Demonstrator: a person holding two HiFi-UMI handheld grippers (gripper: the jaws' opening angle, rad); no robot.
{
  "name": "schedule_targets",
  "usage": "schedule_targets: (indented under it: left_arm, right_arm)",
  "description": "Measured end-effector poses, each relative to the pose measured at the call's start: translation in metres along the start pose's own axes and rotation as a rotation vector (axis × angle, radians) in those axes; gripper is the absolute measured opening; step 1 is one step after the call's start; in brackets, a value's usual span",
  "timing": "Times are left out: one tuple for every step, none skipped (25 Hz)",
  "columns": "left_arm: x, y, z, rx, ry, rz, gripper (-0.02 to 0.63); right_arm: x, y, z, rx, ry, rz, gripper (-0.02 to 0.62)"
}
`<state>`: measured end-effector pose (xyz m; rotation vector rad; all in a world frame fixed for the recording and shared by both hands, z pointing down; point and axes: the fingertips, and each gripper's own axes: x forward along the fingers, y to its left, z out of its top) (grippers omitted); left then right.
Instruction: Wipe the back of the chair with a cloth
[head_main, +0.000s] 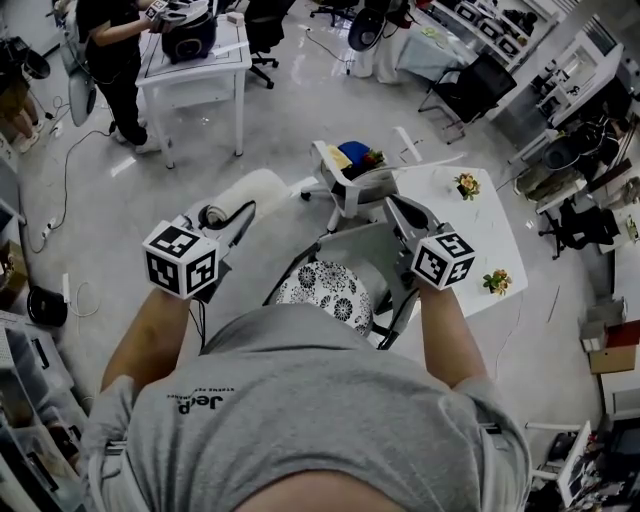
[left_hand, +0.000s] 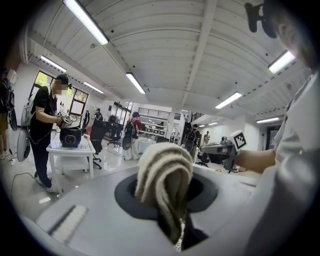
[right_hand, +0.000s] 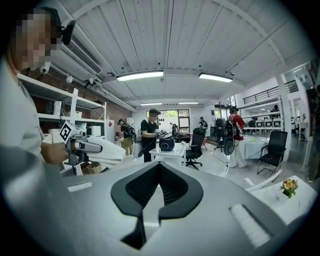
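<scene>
Head view, steeply down: I hold both grippers raised in front of a grey shirt, above the chair (head_main: 355, 248), a grey one with a black-and-white patterned cushion (head_main: 325, 290) on its seat. My left gripper (head_main: 225, 215) is clamped on the cloth (head_main: 250, 190), a cream folded piece that sticks out past the jaws and lies to the left of the chair, apart from it. In the left gripper view the cloth fills the space between the jaws, doubled over into a thick ribbed loop. My right gripper (head_main: 397, 210) has its jaws together with nothing between them, as the right gripper view shows; it sits at the right side of the chair, near the grey upper part, and I cannot tell whether it touches. Beyond the chair stands a white chair (head_main: 335, 195) carrying blue and yellow items. To the right is a white table (head_main: 440, 205) with a small flower pot (head_main: 467, 185) at its far side. At top left a person in black (head_main: 110, 50) stands beside another white table (head_main: 195, 75)
</scene>
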<state>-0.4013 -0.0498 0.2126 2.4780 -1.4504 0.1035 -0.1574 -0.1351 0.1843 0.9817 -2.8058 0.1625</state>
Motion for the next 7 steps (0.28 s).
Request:
schedule_targets:
  left_arm:
    - [-0.0001,0.0003,-0.0007,-0.001,0.000,0.001,0.144]
    - [-0.0005,0.0009,-0.0013,-0.003,0.000,0.002,0.144]
    - [-0.0011,0.0017,-0.0018,-0.005,0.000,0.004,0.144]
    - [-0.0018,0.0025,-0.0021,-0.007,0.000,0.005,0.144]
    - [-0.0026,0.0031,-0.0023,-0.009,0.000,0.007,0.144]
    - [-0.0034,0.0036,-0.0024,-0.011,0.001,0.008,0.144]
    - [-0.0041,0.0041,-0.0024,-0.012,0.001,0.009,0.144]
  right_arm:
    - [0.0005,0.0001,-0.0001,-0.002,0.000,0.002,0.002]
    - [0.0009,0.0003,-0.0001,-0.003,-0.001,0.003,0.002]
    - [0.0013,0.0007,0.0001,-0.004,-0.001,0.004,0.002]
    - [0.0017,0.0013,0.0004,-0.005,0.000,0.005,0.002]
    - [0.0020,0.0019,0.0007,-0.006,0.000,0.006,0.002]
    - [0.0023,0.0025,0.0011,-0.006,0.000,0.007,0.002]
    - [0.0025,0.0031,0.0015,-0.006,0.000,0.008,0.002]
